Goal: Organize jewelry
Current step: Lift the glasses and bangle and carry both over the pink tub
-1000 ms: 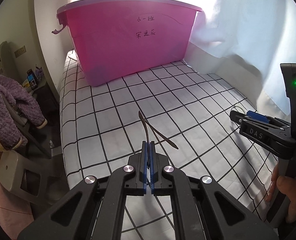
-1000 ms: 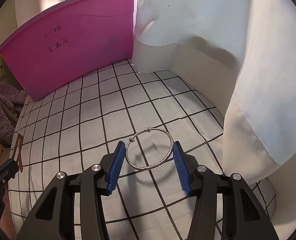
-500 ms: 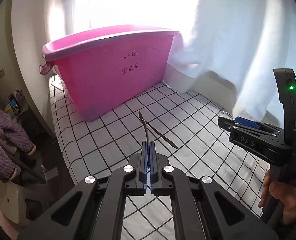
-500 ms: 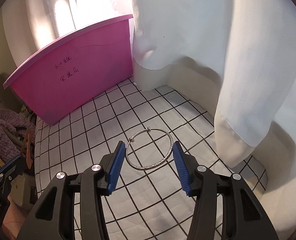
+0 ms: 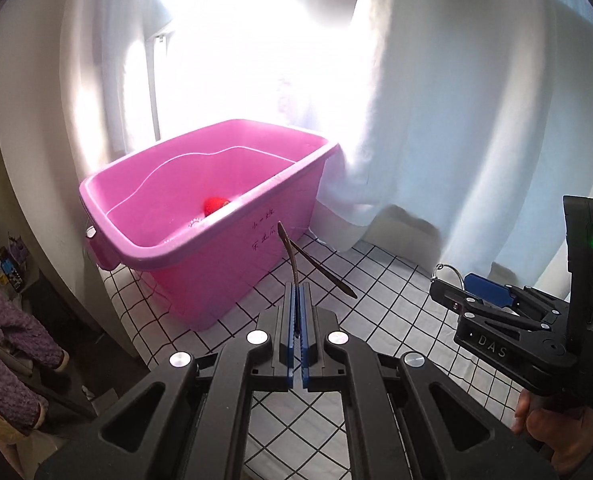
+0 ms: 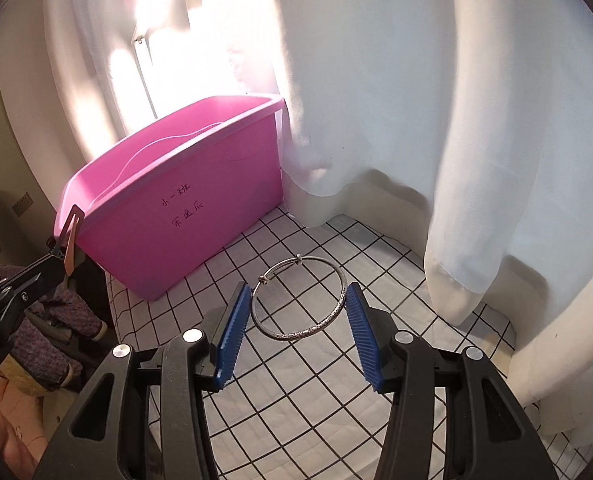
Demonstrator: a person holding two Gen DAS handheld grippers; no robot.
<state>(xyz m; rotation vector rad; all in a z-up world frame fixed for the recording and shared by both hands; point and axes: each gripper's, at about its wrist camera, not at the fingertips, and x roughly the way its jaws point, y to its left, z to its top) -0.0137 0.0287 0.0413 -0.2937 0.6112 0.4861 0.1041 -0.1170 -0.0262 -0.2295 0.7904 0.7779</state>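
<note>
Right gripper (image 6: 298, 326) is carrying the silver bangle (image 6: 298, 298) in the air, short of the pink bin (image 6: 176, 204); its jaws are standing wide, pressing the hoop's opposite sides. Bangle is looking light, stiff, slick; edge contact seems likeliest to slip. Left gripper (image 5: 297, 316) is pinching a thin brown strip (image 5: 292, 256), jaws nearly together, just before the bin's front wall. Versus a second ago, both grippers are riding higher; the bin interior, holding a red object (image 5: 215, 205), is now showing.
</note>
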